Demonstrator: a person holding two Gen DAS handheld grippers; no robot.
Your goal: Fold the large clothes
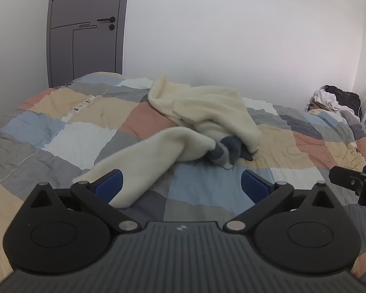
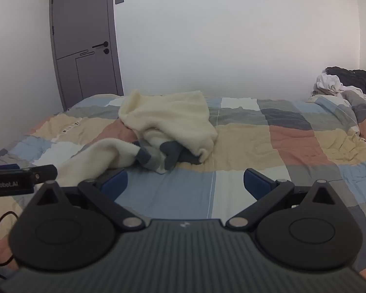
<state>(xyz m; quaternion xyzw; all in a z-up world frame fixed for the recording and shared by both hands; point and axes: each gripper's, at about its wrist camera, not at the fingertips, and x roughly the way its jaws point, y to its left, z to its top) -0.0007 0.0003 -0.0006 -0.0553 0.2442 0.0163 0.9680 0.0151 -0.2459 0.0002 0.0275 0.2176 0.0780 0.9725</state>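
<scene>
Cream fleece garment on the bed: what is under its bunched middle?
Under the cream fleece garment, grey-blue and pale fabric folds poke out onto the patchwork checked quilt. How far they run beneath is covered.

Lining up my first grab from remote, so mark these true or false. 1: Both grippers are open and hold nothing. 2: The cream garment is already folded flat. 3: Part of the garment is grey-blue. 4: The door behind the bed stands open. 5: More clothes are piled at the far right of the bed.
1: True. The left gripper and the right gripper are open, with nothing pinched.
2: False. The cream garment lies crumpled on the patchwork quilt, one long part trailing toward the left gripper.
3: True. The grey-blue part shows at the near side of the bundle.
4: False. The grey door is closed.
5: True. The pile of clothes sits there.
</scene>
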